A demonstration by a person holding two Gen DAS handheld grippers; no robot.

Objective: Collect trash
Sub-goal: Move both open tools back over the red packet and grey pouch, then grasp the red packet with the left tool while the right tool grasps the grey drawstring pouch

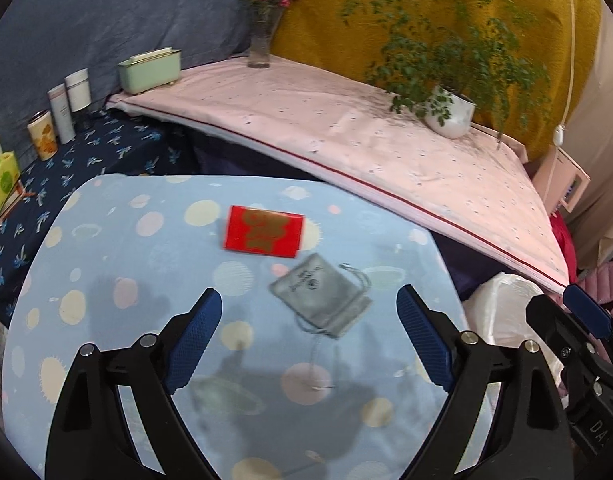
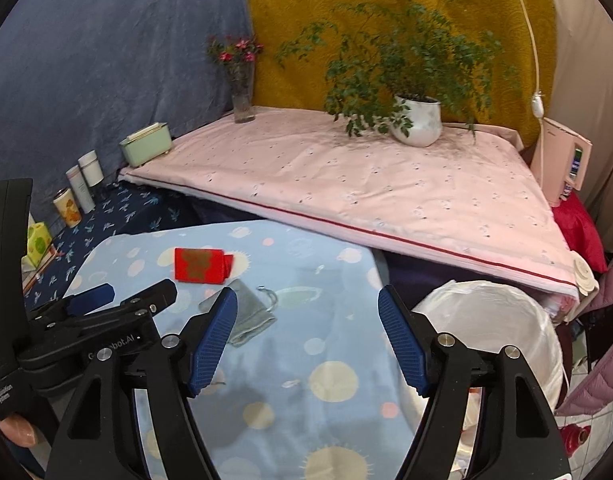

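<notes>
A red packet with gold print lies on the light blue dotted table. A grey drawstring pouch lies just in front of it. My left gripper is open and empty, hovering above the table with the pouch between and just beyond its fingers. My right gripper is open and empty, above the table's right part. In the right wrist view the red packet and grey pouch lie left of centre, and the left gripper reaches in from the left. A bin lined with a white bag stands right of the table.
A raised pink-covered surface lies behind the table with a potted plant, a flower vase and a green box. Cans and boxes stand on a dark blue cloth at left. Pink clothing hangs at right.
</notes>
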